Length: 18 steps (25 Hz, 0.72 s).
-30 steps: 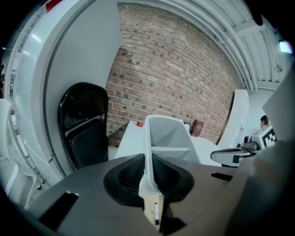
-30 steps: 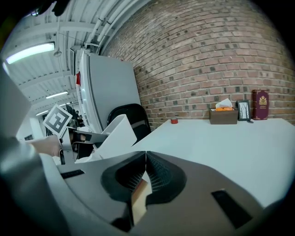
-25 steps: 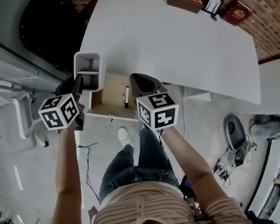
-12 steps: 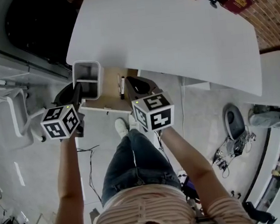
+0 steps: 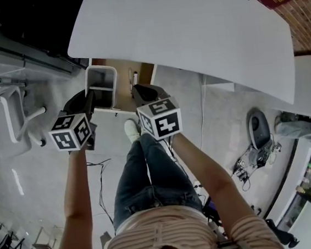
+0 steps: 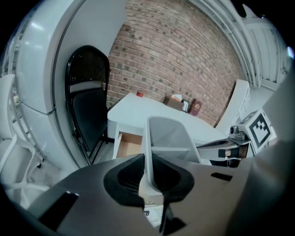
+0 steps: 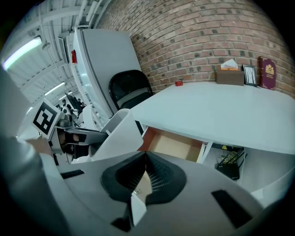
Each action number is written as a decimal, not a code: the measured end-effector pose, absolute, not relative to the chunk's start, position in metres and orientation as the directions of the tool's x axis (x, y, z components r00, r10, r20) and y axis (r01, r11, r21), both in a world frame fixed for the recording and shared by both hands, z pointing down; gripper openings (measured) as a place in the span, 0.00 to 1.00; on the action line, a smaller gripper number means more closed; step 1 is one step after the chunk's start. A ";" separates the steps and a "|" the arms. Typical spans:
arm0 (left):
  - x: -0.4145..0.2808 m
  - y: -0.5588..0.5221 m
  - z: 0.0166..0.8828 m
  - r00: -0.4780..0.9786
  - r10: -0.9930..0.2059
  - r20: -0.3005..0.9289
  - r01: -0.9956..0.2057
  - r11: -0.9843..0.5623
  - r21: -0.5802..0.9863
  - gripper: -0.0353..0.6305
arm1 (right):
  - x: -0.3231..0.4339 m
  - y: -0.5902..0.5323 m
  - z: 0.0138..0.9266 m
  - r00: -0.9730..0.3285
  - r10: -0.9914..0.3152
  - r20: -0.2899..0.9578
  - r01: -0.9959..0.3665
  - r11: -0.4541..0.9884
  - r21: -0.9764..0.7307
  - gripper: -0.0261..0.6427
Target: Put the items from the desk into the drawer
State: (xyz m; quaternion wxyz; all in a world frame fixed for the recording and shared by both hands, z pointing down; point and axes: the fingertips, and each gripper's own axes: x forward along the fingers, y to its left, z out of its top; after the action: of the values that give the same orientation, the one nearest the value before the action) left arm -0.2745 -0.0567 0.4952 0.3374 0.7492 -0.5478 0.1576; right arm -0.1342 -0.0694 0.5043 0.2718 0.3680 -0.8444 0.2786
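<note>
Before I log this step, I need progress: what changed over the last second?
Both grippers sank toward the open drawer; the left gripper carried the white organizer down with it. Nothing grasped or released. Unchanged: left grip on organizer, right gripper shut, drawer open.

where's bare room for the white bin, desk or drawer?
Drawer: the floor that shows is bare wood. Desk: bare from near edge to middle; crowded along the far edge with tissue box, frame, book.

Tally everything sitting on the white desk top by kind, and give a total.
Small red item: 1
Tissue box: 1
Small black frame: 1
Maroon box: 1
Total: 4
</note>
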 end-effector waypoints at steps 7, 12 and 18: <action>-0.277 -0.059 0.545 0.312 -0.692 0.651 -0.944 -0.146 0.297 0.12 | -0.140 -0.065 0.542 -0.570 -0.425 0.704 -0.767 0.582 -0.270 0.06; -0.275 -0.069 0.581 0.302 -0.679 0.669 -0.946 -0.127 0.298 0.12 | -0.142 -0.065 0.574 -0.557 -0.379 0.739 -0.762 0.587 -0.274 0.06; -0.275 -0.078 0.617 0.305 -0.660 0.686 -0.944 -0.113 0.311 0.12 | -0.147 -0.067 0.610 -0.535 -0.338 0.774 -0.772 0.569 -0.285 0.06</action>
State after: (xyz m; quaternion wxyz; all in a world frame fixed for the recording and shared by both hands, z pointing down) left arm -0.2752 -0.0777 0.6169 0.3656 0.7205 -0.5565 0.1941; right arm -0.1468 -0.0674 0.6102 0.3422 0.3396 -0.8168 0.3168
